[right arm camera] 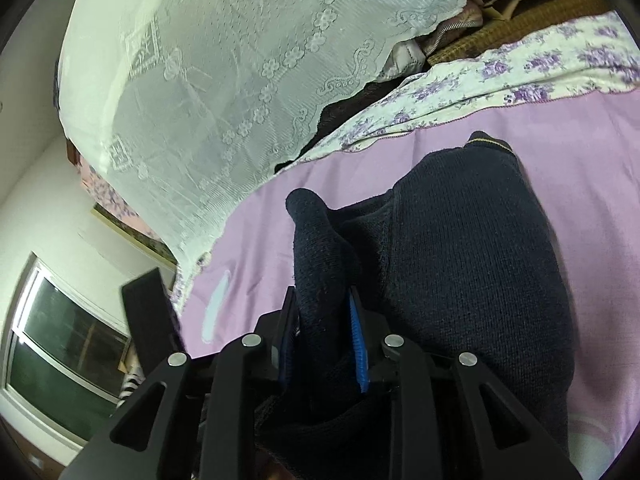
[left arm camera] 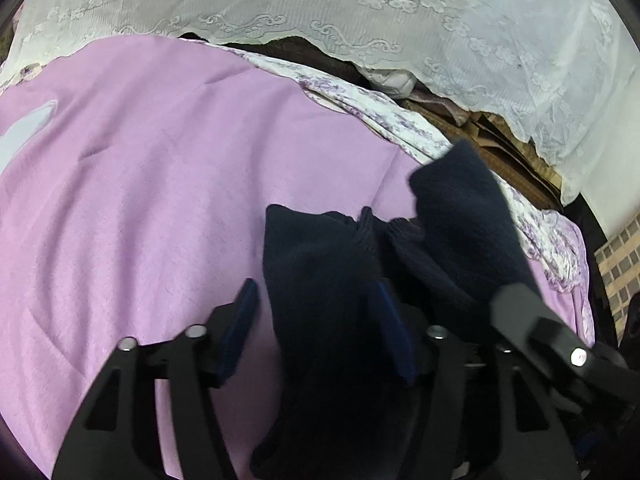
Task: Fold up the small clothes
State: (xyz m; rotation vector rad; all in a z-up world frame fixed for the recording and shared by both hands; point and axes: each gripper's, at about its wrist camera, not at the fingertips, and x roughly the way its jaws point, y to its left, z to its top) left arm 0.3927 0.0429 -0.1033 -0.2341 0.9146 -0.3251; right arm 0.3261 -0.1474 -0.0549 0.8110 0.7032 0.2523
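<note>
A navy knitted garment (left arm camera: 328, 264) lies bunched on a purple bedsheet (left arm camera: 140, 180). My left gripper (left arm camera: 316, 316) straddles a thick fold of it with its jaws wide. The left pad (left arm camera: 240, 320) stands just clear of the cloth, while the right one is at the cloth's edge, so it is open. In the right wrist view the garment (right arm camera: 472, 264) spreads to the right, a gold-trimmed hem at its far end. My right gripper (right arm camera: 322, 320) is shut on a raised fold of the knit, which sticks up between the blue pads. A black finger of the right gripper (left arm camera: 540, 328) shows at the lower right of the left wrist view.
A white lace cover (left arm camera: 360, 0) hangs over the far side. Between it and the purple sheet lie a floral sheet edge (left arm camera: 380, 116) and a brown woven mat (left arm camera: 512, 160). A window (right arm camera: 60, 340) and a white wall are at the left of the right wrist view.
</note>
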